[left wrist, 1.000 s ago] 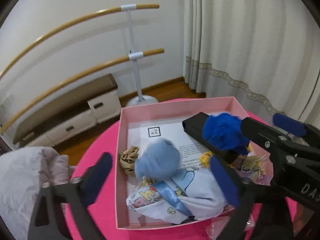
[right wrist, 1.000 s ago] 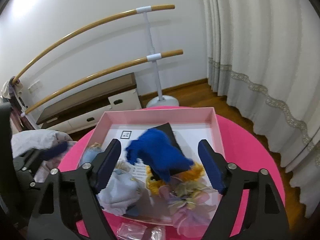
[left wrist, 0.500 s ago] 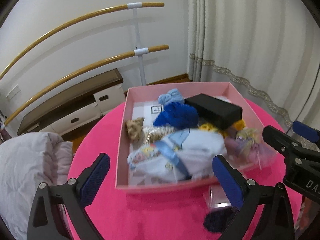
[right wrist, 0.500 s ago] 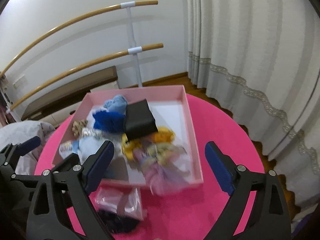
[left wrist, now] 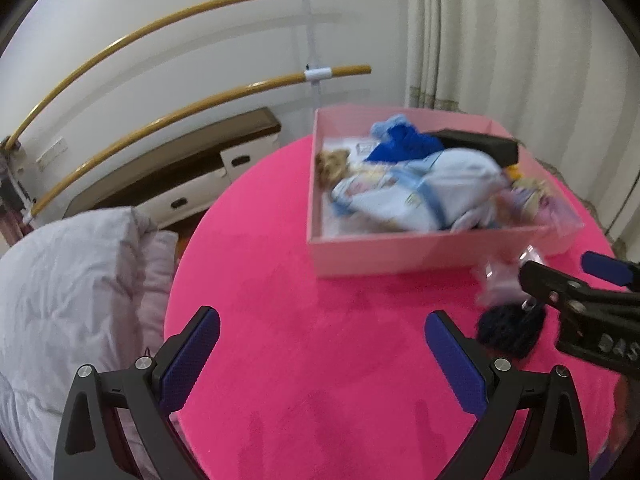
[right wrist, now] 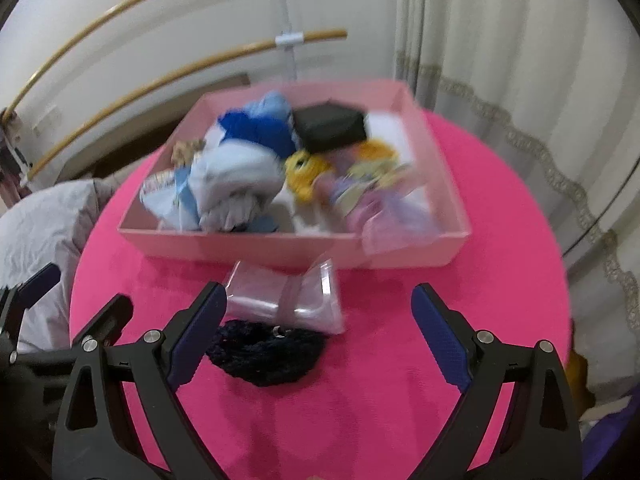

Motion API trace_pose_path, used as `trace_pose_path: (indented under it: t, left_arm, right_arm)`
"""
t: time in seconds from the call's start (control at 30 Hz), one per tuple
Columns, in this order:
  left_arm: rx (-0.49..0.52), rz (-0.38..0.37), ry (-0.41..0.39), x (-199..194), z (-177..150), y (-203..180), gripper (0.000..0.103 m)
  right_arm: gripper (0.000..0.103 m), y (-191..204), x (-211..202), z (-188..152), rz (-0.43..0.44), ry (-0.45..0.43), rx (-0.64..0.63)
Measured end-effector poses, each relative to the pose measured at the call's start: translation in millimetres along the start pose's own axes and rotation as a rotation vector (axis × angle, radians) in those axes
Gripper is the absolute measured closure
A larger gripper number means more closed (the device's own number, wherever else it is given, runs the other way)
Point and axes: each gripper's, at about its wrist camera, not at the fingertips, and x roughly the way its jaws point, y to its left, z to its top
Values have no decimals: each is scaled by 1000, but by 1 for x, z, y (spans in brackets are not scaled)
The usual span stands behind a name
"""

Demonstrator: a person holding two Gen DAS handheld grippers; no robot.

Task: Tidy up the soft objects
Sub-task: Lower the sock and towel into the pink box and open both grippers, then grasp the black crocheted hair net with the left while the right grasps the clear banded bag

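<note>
A pink box (left wrist: pixel 420 254) (right wrist: pixel 248 246) on the round pink table holds several soft things: a royal blue knit piece (right wrist: pixel 260 132), a light blue cloth (left wrist: pixel 424 192) (right wrist: pixel 236 176), a yellow knit piece (right wrist: pixel 308 172), a black case (right wrist: pixel 332 128). In front of the box lie a clear plastic bag (right wrist: pixel 288 298) and a dark navy knit piece (right wrist: pixel 268 354) (left wrist: pixel 508 330). My left gripper (left wrist: pixel 332 360) is open and empty over bare table. My right gripper (right wrist: pixel 316 336) is open and empty, above the bag and the navy piece.
A pale quilted bedcover (left wrist: pixel 68 280) lies left of the table. Two wooden ballet bars (left wrist: pixel 200 100) and a low bench (left wrist: pixel 180 168) stand by the back wall. Curtains (right wrist: pixel 520 60) hang at the right. The table edge (right wrist: pixel 560 280) curves close on the right.
Both grippers have pulled back from the box toward the near side of the table. The royal blue piece that my right gripper held a second ago now lies in the box.
</note>
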Motion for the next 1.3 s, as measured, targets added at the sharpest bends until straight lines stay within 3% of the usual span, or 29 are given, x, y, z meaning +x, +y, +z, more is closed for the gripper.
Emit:
trace_pose_path:
  t: [0.2,0.23,0.27,0.4,0.63,0.73,0.87,0.9,0.93,0.97,1.03,1.1,1.3]
  left_arm:
    - [-29,-2,27,4,-9,14,1]
    - [-31,-3,34,5,-9,15,1]
    - [-33,-4,39,5,-10,16,1]
    - [-12,-32,46,1,-9,8,1]
    - [41,-139,44,-6,-6,-35,1]
    - [72,-188,62,-2,-6,-62,1]
    - [52,-221,144,20,-3,-89,1]
    - [35,-222,167,26,-3,-92,9]
    - [26,-228,182,31,-4,-95,32]
    - [26,-229,163,30,-5,-97,34]
    - [40,-241,152,24,-3,-100,85]
    - [23,-272,176,23,0,-98,90]
    - [47,-212,140,11,6,-94,94]
  right_arm:
    - [10,13,36,-1,6,78,12]
    - [22,13,40,-2,9,86,18]
    - [26,12,42,-3,12,89,25]
    - [30,-2,28,-6,36,38,72]
    - [30,-45,-26,-19,-6,-85,106]
    - [30,-69,-40,-25,-35,-99,146]
    - [30,-98,-40,-30,-80,-67,175]
    - [30,-104,-39,-33,-74,-53,181]
    - [30,-109,-38,-34,-67,-44,186]
    - [30,-113,-37,-35,-63,-36,190]
    - [30,-117,-33,-36,-68,-24,192]
    - [30,-121,-31,-36,-60,-21,199]
    - [30,-118,-37,-33,-29,-57,188]
